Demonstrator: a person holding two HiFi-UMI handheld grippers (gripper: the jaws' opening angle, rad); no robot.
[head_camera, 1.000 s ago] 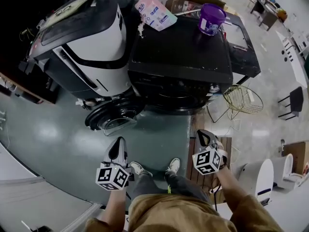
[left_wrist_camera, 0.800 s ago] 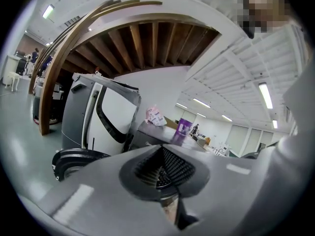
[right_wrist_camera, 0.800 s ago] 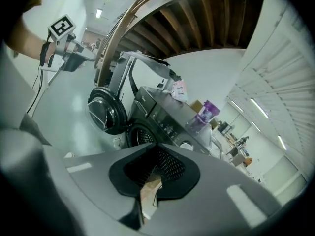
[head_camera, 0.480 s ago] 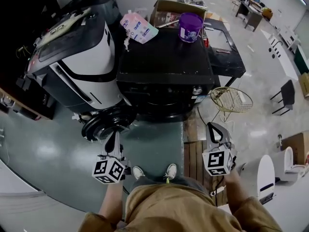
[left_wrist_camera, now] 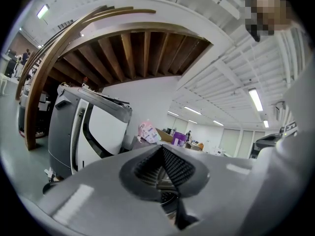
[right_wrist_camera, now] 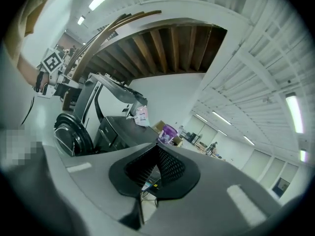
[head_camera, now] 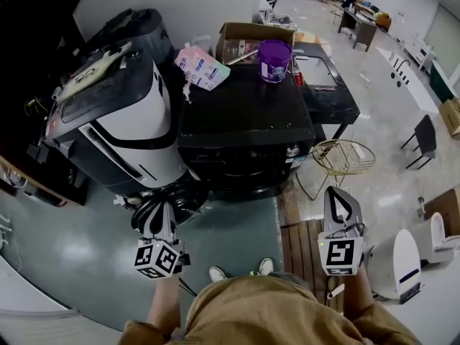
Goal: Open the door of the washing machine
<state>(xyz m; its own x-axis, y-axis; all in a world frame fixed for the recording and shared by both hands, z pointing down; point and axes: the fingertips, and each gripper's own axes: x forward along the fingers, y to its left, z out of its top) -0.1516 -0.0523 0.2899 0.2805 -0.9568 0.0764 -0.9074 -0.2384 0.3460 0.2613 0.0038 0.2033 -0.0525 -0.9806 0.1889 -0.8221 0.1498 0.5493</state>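
A white and grey washing machine (head_camera: 118, 128) stands at the left, and its round black door (head_camera: 188, 201) is low on the front. In the right gripper view the door (right_wrist_camera: 73, 134) is a dark ring, and I cannot tell whether it is latched. A black machine (head_camera: 244, 121) stands beside it. My left gripper (head_camera: 167, 208) is shut and empty; it points level at the round door, short of it. The same gripper (left_wrist_camera: 162, 150) shows its pads together. My right gripper (head_camera: 335, 195) is shut and empty over the wooden slats, and its pads meet in its own view (right_wrist_camera: 157, 150).
A purple tub (head_camera: 274, 60), a pink pouch (head_camera: 203, 68) and a cardboard box (head_camera: 248, 38) sit on or behind the black machine. A gold wire basket (head_camera: 343, 157) stands to its right. A white appliance (head_camera: 402, 264) is at my right. The person's shoes (head_camera: 241, 270) are on the green floor.
Both grippers have risen and now point more level. The left one has come up in front of the round door. The right one climbed further. Both stayed shut.
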